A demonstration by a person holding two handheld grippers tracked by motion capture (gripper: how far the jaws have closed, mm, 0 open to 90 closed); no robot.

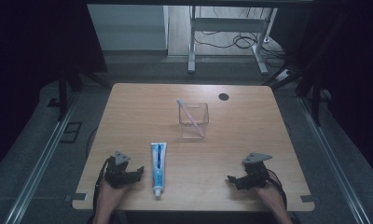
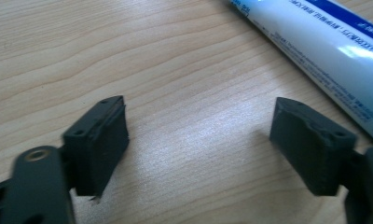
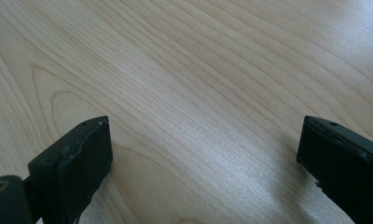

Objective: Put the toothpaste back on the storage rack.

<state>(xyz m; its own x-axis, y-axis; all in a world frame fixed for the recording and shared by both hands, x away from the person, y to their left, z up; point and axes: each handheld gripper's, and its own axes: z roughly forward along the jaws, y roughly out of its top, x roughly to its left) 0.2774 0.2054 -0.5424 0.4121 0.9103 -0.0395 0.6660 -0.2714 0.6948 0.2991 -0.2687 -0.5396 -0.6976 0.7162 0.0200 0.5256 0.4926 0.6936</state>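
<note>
The toothpaste tube [image 1: 158, 169] lies flat near the table's [image 1: 250, 140] front edge, just beside the left gripper [image 1: 139, 171], whose jaws stand apart over bare wood. To grasp it well, slide sideways and straddle the tube's middle. The right gripper [image 1: 231, 179] is released too, well apart.

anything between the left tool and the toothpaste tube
Nothing: in the high view only bare wooden table separates the left tool from the toothpaste tube. The left gripper view shows the same bare strip beside the tube.
</note>
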